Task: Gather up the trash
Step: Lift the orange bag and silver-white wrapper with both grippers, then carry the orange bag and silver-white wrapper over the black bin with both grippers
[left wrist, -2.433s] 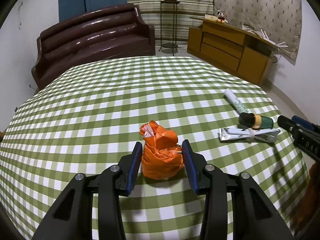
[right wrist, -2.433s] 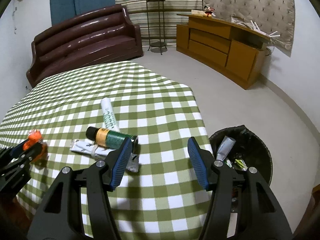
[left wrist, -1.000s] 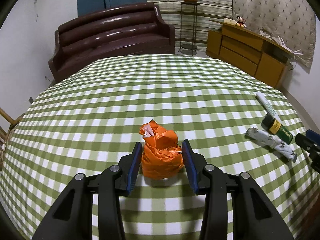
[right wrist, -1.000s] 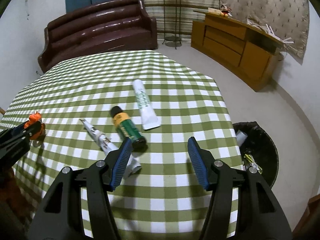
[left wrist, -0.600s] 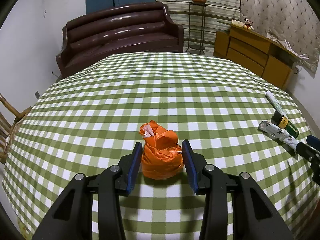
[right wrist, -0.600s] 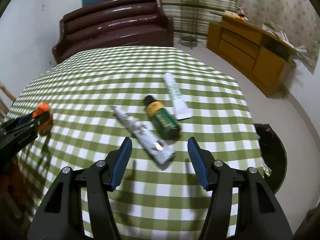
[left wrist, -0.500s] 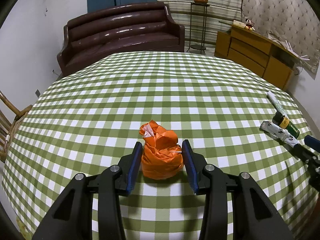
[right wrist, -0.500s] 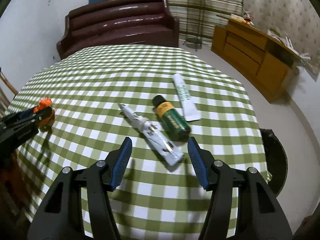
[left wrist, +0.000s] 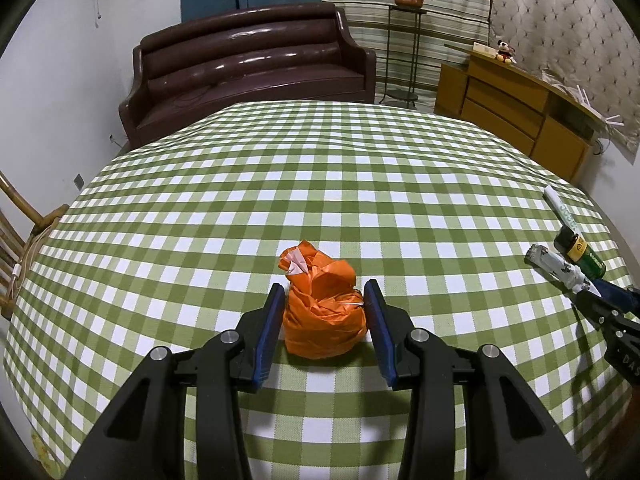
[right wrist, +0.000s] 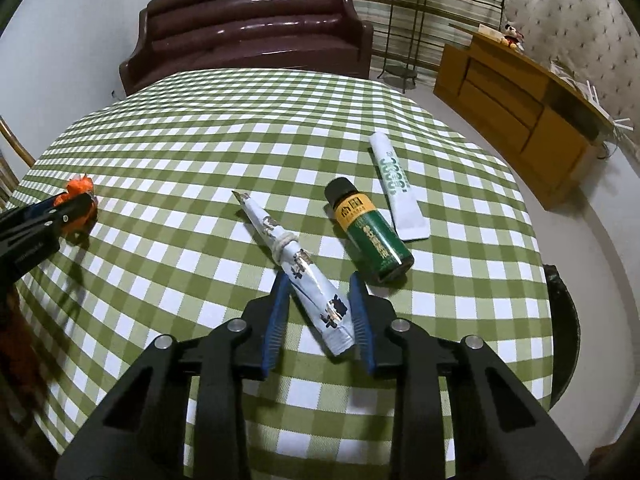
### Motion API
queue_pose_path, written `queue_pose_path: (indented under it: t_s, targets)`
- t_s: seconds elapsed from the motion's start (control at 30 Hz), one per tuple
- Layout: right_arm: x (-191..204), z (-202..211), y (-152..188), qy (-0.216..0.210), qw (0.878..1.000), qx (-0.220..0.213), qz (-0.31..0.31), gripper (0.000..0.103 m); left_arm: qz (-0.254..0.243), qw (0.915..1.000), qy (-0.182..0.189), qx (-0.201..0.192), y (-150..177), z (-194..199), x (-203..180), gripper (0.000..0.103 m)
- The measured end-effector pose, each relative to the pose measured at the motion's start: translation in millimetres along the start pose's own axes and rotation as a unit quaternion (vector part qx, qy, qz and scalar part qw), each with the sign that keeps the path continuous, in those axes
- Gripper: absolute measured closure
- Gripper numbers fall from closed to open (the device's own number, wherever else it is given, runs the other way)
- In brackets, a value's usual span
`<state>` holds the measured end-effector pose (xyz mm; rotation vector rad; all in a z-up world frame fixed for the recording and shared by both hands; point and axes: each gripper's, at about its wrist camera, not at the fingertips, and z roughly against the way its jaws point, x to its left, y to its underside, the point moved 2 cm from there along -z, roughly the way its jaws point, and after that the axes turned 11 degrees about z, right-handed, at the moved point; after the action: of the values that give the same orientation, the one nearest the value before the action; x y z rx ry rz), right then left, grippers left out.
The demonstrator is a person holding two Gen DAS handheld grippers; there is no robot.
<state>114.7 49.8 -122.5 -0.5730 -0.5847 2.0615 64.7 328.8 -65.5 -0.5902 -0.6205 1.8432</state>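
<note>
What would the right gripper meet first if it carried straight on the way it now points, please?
The right gripper already straddles the knotted white wrapper, so it would meet that first.

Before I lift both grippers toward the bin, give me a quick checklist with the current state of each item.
1. Left gripper clamped on the orange bag: ok.
2. Right gripper straddles the tied wrapper: ok.
3. Right gripper firmly closed on the wrapper: cannot tell.
4. Green bottle clear of the right gripper: ok, though close.
5. White tube left for later: ok.
6. Black bin unobstructed: cannot tell, only its edge shows.
</note>
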Motion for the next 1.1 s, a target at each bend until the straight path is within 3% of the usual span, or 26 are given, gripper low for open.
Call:
queue_pose_path:
  t_s: [0.07, 0.13, 0.2, 0.47, 0.8, 1.1]
  targets:
    - [1.8, -2.7, -6.1, 0.004, 1.000, -0.002, 0.005, 0.058, 0.000, 1.0000, 0.000, 0.000, 0.2, -0.3, 0.6, 0.062]
    - [5.4, -7.3, -8.8, 0.002, 1.000, 0.002, 0.012, 0.058, 0.000, 1.0000, 0.000, 0.000, 0.2, -0.1, 0.0, 0.062]
    - [8.2, -10.6, -9.7, -0.001, 1.000, 0.004, 0.015, 0.071, -0.001, 1.0000, 0.000, 0.000, 0.4, -0.1, -0.1, 0.062]
    - [12.0, -7.4, -6.2, 0.010, 1.000, 0.002, 0.006, 0.086, -0.002, 1.0000, -0.002, -0.001, -1.3, 0.3, -4.1, 0.062]
    - [-4.7, 17.1, 9.7, 0.009, 0.999, -0.025, -0.041, 0.088, -0.008, 1.0000, -0.004, 0.000, 0.3, 1.2, -10.2, 0.062]
    - [-40.0, 61.4, 34.8, 0.016, 0.995, -0.067, -0.070, 0.088, -0.027, 0.9996, -0.001, -0.010, 6.5, 12.5, -42.0, 0.062]
